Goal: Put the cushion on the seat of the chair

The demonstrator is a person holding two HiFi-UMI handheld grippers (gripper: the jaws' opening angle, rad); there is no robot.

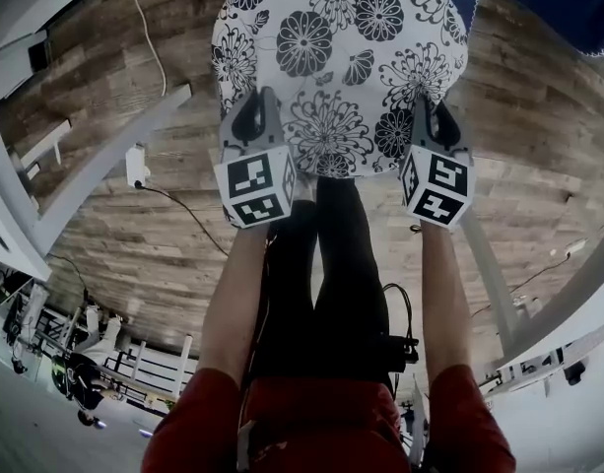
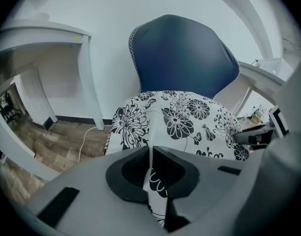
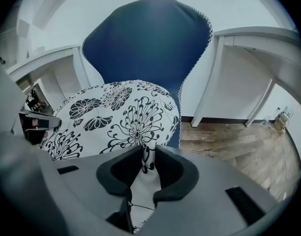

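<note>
**Two grippers hold a floral cushion in front of a blue chair**

Seen from the person's head, a white cushion [image 1: 331, 57] printed with large black flowers is held out ahead by its near edge. The left gripper [image 1: 260, 104] is clamped on the cushion's near left corner, with a fold of the printed fabric pinched between its closed jaws. The right gripper [image 1: 430, 106] is clamped the same way on the near right corner. In both gripper views the cushion spreads out in front of the upright back of a navy blue chair [image 2: 184, 53] with pale stitching along its edge, and it covers the seat area. Whether it rests on the seat cannot be told. Below is a wood plank floor [image 1: 114, 166], where a white cable [image 2: 84, 141] lies. A white bench [image 3: 258, 38] stands on either side of the chair
</note>
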